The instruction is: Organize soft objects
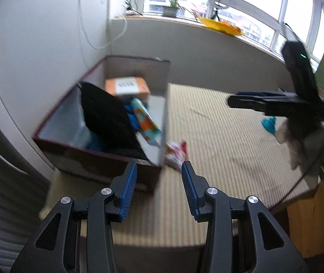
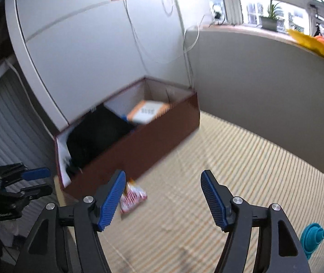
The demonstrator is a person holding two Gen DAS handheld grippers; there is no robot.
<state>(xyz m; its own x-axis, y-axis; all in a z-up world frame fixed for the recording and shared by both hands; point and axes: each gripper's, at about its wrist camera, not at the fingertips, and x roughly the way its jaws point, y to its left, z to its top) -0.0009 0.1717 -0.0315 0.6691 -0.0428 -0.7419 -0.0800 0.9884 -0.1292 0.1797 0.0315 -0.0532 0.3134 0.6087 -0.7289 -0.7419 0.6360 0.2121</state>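
A dark red open box point(image 1: 98, 157) stands on the striped mat against the white wall. It holds a black soft bundle point(image 1: 107, 118), an orange carton point(image 1: 127, 86) and a colourful patterned item point(image 1: 146, 120). A red-and-white packet point(image 1: 176, 154) lies on the mat by the box's near corner. My left gripper point(image 1: 159, 165) hovers open just before that corner, with nothing between its blue pads. In the right wrist view my right gripper point(image 2: 163, 175) is open and empty above the mat, and the packet point(image 2: 132, 196) lies by its left finger. The box point(image 2: 139, 141) is ahead of it.
A teal item point(image 2: 313, 236) lies on the mat at the right, also visible in the left view as a teal item point(image 1: 269, 124). A gloved hand point(image 1: 303, 143) carries the right gripper point(image 1: 232, 100). The left gripper point(image 2: 49, 182) shows at the far left. A window sill with plants runs behind.
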